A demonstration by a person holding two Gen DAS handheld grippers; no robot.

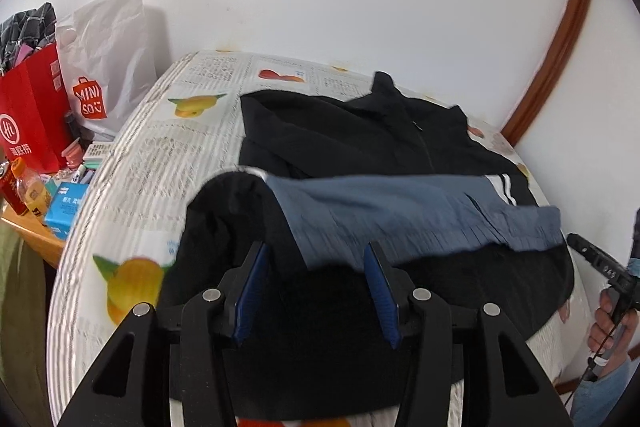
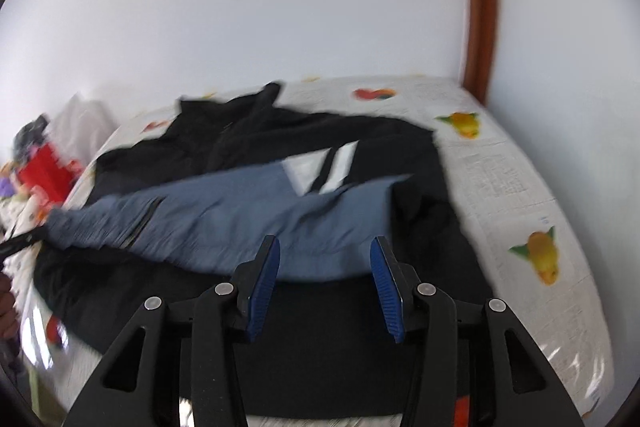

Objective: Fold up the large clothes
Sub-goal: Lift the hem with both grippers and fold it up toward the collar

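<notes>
A large black zip jacket with a grey-blue band and white stripes lies spread on the round table, collar at the far side. It also shows in the right wrist view, blurred. My left gripper is open and empty, just above the jacket's near black hem. My right gripper is open and empty over the near hem, at the edge of the grey-blue band. The right gripper's tip also shows at the right edge of the left wrist view, held by a hand.
The round table has a newspaper-and-fruit print cover. Left of it are a red paper bag, a white MINISO bag, bottles and small boxes on a wooden surface. A white wall and a brown door frame stand behind.
</notes>
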